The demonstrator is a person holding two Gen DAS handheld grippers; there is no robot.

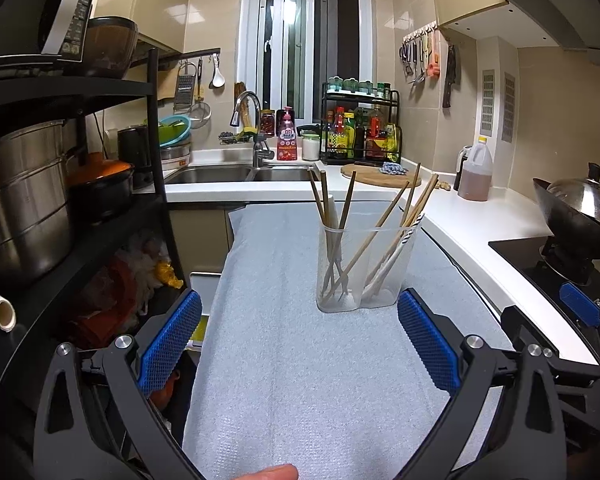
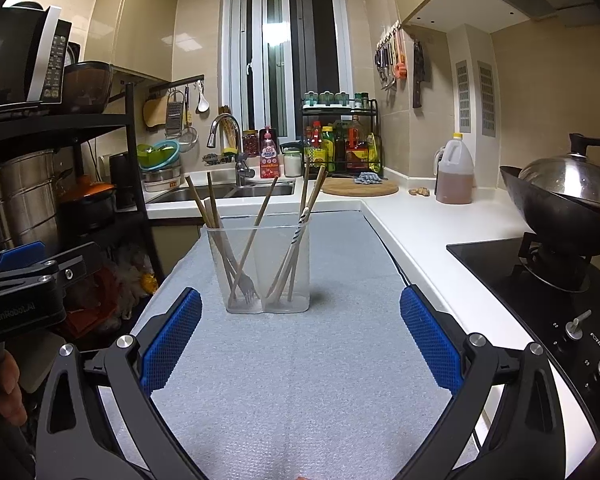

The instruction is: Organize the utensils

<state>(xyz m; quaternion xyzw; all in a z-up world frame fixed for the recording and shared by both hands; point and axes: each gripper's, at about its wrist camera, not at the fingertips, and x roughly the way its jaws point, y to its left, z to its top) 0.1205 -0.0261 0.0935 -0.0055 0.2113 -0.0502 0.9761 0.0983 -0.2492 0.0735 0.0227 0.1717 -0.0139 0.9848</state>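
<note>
Currently spread wide on both sides: left gripper [image 1: 299, 340] jaws parted, blue ribbed pads [image 1: 172, 344] empty and touching nothing, hanging above the pale blue mat [image 1: 292, 380] on the table [image 1: 480, 220]; right gripper [image 2: 300, 340] jaws likewise far apart, blue pads [image 2: 430, 342] bare, holding nothing, poised over the same mat [image 2: 300, 380]. Ahead of both, standing upright on the mat and just beyond the pad tips without contact, a clear plastic utensil holder [image 1: 360, 268] [image 2: 266, 268], two compartments side by side. Left compartment in the right wrist view: several brown wooden chopsticks [image 2: 214, 224] leaning at crossed angles, plus a metal fork [image 2: 249, 286] with tines down near the bottom. Right compartment: more wooden chopsticks [image 2: 314, 192] leaning rightward and a white utensil with dark stripes [image 2: 300, 228], kind hard to tell. Same contents from the left wrist view: sticks [image 1: 332, 208] fanned out above the rim, striped white piece [image 1: 404, 240] slanting toward the right wall. Behind the holder, a steel sink [image 1: 236, 174] with a curved faucet [image 1: 252, 120], a round wooden board [image 1: 380, 176], a rack of sauce bottles [image 1: 360, 132], a jug of amber liquid [image 1: 476, 172], and a lidded wok [image 2: 568, 200] on the stove at right. Fingers of a hand [image 2: 8, 388] visible at the lower left edge of the right wrist view.
</note>
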